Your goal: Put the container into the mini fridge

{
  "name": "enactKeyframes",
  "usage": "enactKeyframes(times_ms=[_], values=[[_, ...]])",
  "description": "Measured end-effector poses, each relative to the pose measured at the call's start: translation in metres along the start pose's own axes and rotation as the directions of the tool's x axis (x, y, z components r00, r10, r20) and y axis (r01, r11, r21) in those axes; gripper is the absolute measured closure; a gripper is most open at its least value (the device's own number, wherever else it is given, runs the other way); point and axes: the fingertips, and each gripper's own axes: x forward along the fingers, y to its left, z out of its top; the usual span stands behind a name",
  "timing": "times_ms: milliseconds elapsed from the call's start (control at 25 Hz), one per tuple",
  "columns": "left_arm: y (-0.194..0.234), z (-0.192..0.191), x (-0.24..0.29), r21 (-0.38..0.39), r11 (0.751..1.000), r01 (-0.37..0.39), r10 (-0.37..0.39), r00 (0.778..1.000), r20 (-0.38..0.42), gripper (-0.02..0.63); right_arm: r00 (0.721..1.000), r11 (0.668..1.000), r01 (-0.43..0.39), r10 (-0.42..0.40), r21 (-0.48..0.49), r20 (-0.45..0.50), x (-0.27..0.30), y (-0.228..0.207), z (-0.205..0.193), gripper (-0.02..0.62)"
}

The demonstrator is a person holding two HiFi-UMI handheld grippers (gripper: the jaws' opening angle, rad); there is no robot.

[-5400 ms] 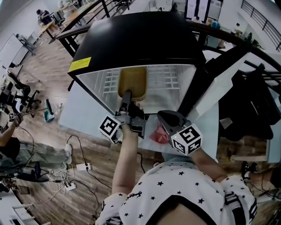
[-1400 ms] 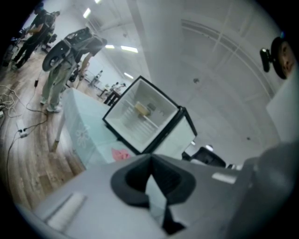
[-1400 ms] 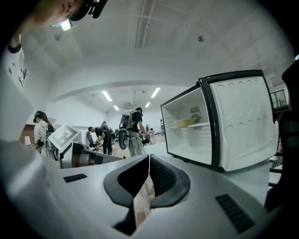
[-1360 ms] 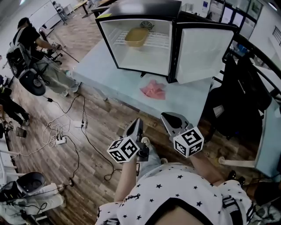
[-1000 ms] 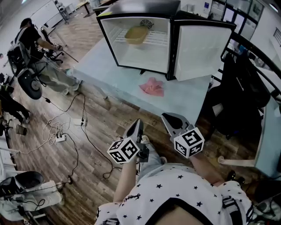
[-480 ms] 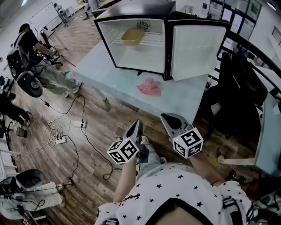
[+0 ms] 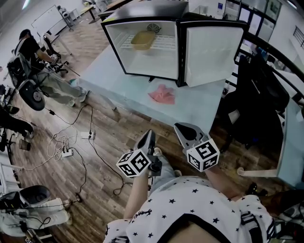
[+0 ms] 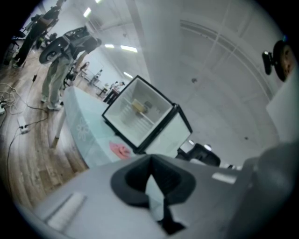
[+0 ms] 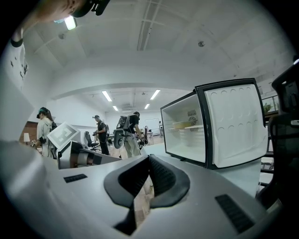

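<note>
The tan container (image 7: 144,40) rests on the wire shelf inside the open mini fridge (image 7: 142,14), high in the head view. It is small in the left gripper view (image 8: 138,106) and the right gripper view (image 9: 180,124). Both grippers hang far back from the table, over the wooden floor near the person's body. My left gripper (image 7: 150,135) is shut and empty, jaws meeting (image 8: 150,161). My right gripper (image 7: 182,128) is also shut with nothing in it (image 9: 149,161).
The fridge door (image 7: 211,54) stands swung open to the right. A pink cloth (image 7: 162,95) lies on the pale blue table (image 7: 104,71) before the fridge. Cables and a power strip (image 7: 66,152) trail on the floor. People stand at the far left (image 7: 28,47). A dark chair (image 7: 256,104) is at right.
Several seconds ago the left gripper was at the container inside the fridge; now both grippers are drawn well back and the container stays on the shelf. Over the last second almost nothing moves.
</note>
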Motion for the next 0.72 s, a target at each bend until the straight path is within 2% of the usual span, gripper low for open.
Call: enactKeyframes(times_ms=[720], values=[[0.003, -0.0009, 0.0035, -0.022, 1.0, 0.006, -0.006, 1.0, 0.006, 0.601, 1.0, 1.0, -0.007, 0.007, -0.01, 0.0, 0.0047, -0.0011, -0.001, 0.575]])
